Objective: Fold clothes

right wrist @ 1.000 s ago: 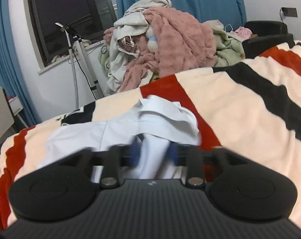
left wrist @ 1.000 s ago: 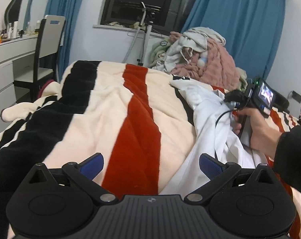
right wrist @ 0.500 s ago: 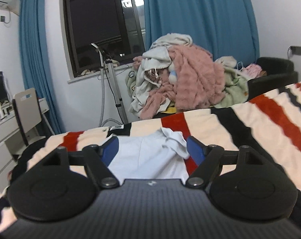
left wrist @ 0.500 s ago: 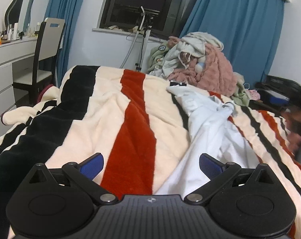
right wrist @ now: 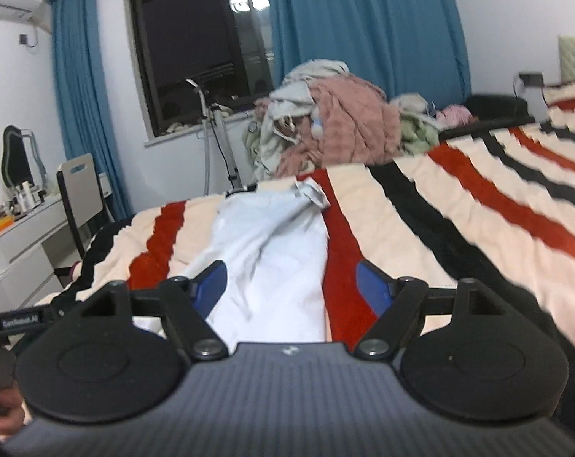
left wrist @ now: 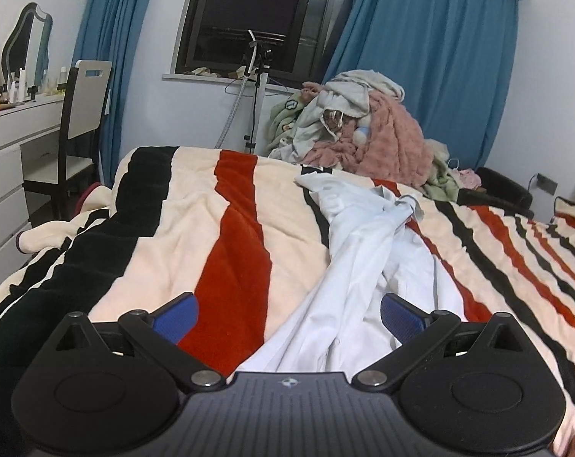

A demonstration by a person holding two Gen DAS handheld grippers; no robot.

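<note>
A second ago the right claw [right wrist: 291,285] was pinched on the white shirt [left wrist: 363,266] at its far end. Now it has let go and pulled back, wide open and empty. The left claw [left wrist: 289,314] is wide open too, holding nothing. The shirt lies long and rumpled on the striped blanket [left wrist: 211,236] of the bed. The right view is blurry, and the shirt's near end hides behind both claws.
</note>
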